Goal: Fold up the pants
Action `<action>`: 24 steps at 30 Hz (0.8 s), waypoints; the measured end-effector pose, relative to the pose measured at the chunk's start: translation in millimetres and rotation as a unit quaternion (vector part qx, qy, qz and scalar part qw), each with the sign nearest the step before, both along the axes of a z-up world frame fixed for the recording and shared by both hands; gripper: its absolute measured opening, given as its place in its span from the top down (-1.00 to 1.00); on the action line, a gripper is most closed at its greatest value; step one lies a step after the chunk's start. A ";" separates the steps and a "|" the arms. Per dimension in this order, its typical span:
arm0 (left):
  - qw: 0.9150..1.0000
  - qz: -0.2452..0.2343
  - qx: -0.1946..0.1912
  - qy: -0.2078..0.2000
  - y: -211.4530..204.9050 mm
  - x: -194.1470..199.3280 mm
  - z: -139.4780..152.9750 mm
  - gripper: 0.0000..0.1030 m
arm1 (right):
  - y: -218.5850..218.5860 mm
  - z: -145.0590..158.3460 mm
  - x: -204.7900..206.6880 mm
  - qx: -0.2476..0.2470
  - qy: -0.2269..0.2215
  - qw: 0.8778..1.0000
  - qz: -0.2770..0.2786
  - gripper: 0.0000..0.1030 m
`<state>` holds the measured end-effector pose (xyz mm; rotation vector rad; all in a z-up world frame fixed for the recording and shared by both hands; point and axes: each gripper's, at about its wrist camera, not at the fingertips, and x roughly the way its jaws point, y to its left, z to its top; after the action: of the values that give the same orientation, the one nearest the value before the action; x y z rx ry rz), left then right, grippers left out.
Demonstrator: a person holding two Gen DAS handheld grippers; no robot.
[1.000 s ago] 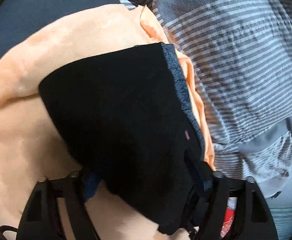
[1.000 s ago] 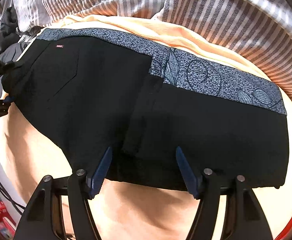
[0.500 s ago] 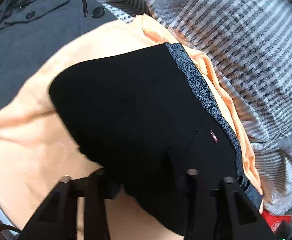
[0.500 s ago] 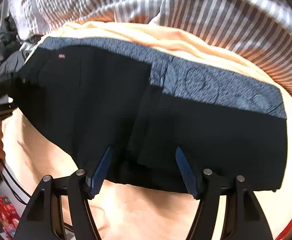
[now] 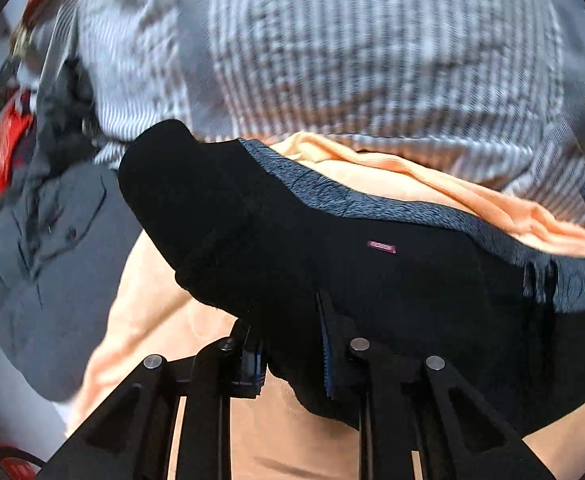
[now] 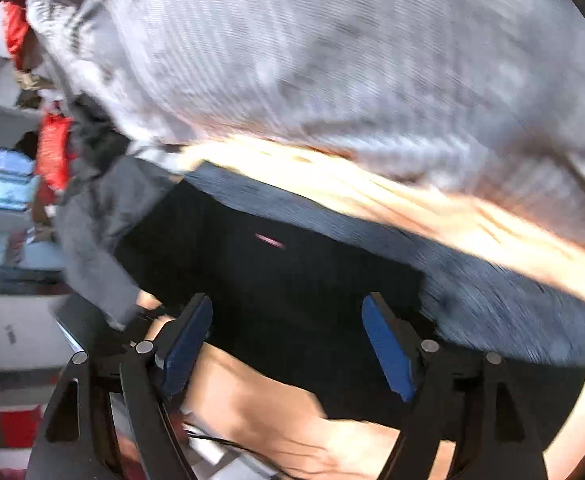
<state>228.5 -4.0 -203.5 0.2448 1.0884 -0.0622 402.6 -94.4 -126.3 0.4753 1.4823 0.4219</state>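
Hiding left gripper (image 5: 290, 354) fingertips, black pants (image 5: 332, 264), blurred

The left gripper (image 5: 288, 354) is showing black skeleton arms with round silver screws and thin blue ribbed pads. The right gripper (image 6: 288, 344) is looking the same: black frames, silver screws, wide blue pads.

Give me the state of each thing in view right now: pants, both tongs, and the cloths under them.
black pants: partly folded, one end lifted and bunched in the left tongs
left tongs: shut on the pants' edge
right tongs: open, nothing between the pads; view blurred
orange cloth: spread under the pants, rumpled at the far edge
striped bedding: rumpled behind
grey jacket: lying crumpled at the left
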 end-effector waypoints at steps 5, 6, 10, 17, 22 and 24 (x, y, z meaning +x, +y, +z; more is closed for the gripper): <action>0.999 -0.026 0.026 -0.018 -14.1 -4.3 6.6 0.57 | 79.8 13.3 45.0 -0.006 0.009 0.994 0.113 -0.65; 0.999 -0.030 0.031 -0.021 -16.5 -5.5 6.4 0.57 | 94.0 15.0 49.8 -0.013 0.005 0.991 0.134 -0.66; 0.997 -0.052 0.053 -0.036 -27.1 -13.7 11.3 0.57 | 145.8 5.7 59.2 -0.019 0.043 0.975 0.217 -0.68; 0.992 -0.081 0.076 -0.053 -49.0 -21.7 15.3 0.57 | 166.7 -34.6 61.1 -0.078 0.098 0.957 0.262 -0.10; 0.992 -0.089 0.075 -0.053 -58.3 -25.0 18.8 0.57 | 132.8 -26.0 53.2 -0.060 0.059 0.971 0.224 0.63; 0.990 -0.100 0.077 -0.059 -66.8 -29.3 24.0 0.57 | 116.5 -18.1 47.1 -0.041 0.042 0.977 0.203 0.65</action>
<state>199.1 -70.7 -179.5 0.4901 0.9489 -0.1416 449.7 22.0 -144.4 0.1218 1.6765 0.6652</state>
